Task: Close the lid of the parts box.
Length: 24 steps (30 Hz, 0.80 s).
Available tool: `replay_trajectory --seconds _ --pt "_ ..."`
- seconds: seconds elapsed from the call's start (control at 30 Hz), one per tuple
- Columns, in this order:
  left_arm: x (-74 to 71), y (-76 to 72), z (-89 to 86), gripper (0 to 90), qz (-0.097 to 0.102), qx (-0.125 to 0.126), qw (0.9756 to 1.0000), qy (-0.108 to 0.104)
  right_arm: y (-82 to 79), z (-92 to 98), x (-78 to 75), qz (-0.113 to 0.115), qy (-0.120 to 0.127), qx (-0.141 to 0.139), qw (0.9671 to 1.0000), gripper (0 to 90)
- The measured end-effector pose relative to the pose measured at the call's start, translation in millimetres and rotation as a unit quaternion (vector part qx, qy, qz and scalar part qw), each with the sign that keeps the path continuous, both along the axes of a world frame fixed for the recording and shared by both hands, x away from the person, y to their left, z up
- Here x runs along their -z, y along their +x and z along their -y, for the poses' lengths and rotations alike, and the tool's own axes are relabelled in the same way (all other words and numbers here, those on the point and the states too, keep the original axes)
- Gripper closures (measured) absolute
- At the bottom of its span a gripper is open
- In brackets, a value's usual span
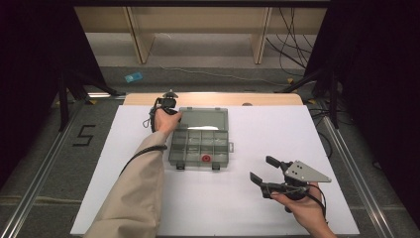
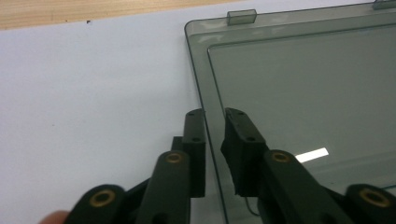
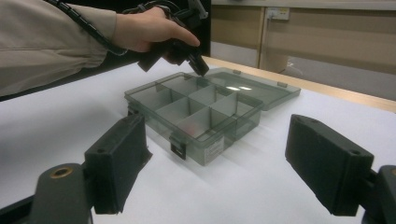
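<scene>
A smoky plastic organizer box (image 1: 200, 146) lies open mid-surface. The left claw (image 2: 214, 122) pinches its thin, stiff, slippery lid (image 2: 299, 98) at the nine o'clock edge. The right claw (image 1: 261, 171) gapes idle at four o'clock.

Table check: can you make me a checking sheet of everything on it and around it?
Surface: white sheet over a wooden table, flat.
Job's things: grey compartment box, its lid open and lying flat; small red thing in a front compartment.
Clutter: nothing seen.
Grippers: left gripper has fingers either side of the lid's edge, grip unclear; right gripper open, apart from the box.
Cables: one cable along the left sleeve; loose cables on the floor.
Surroundings: black curtains; blue thing and a marked 5 on the floor.
</scene>
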<state>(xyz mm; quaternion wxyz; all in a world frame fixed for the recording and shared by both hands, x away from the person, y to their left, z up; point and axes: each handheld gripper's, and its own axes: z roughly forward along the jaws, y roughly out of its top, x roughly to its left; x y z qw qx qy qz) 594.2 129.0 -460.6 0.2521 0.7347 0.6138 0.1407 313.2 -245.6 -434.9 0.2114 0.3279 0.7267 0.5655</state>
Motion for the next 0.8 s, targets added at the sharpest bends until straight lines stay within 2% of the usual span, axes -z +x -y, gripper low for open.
replay_trajectory --seconds 0.03,0.07,0.17,0.4,0.43,0.67,0.8 --pt "1.0 -0.1 0.8 79.7 0.008 -0.004 1.0000 0.002 0.3 -0.3 0.4 0.004 0.001 0.002 1.0000 21.5" --pt "-1.5 -0.1 0.5 80.8 -0.007 -0.003 0.9999 0.007 0.2 0.0 0.2 0.003 0.000 0.001 1.0000 21.5" --pt "-1.8 0.1 0.2 86.1 -0.008 -0.010 0.9998 0.011 0.2 -0.3 0.4 0.004 0.001 0.002 1.0000 21.5" --pt "-1.4 -1.9 0.6 89.3 -0.006 -0.038 0.9993 -0.004 -0.5 0.2 -0.2 -0.004 -0.001 -0.001 1.0000 21.5" --pt "-1.7 -2.3 0.9 89.4 -0.003 -0.042 0.9991 -0.006 0.2 0.1 0.4 0.002 -0.001 0.001 1.0000 21.5" --pt "-6.3 -4.8 -0.7 89.9 0.008 -0.046 0.9988 -0.015 1.0 -0.7 1.4 0.001 0.003 -0.004 1.0000 21.5" --pt "-8.2 -7.0 -1.9 89.9 0.023 -0.044 0.9986 -0.019 1.3 -0.9 1.7 -0.001 0.001 -0.002 1.0000 21.5"
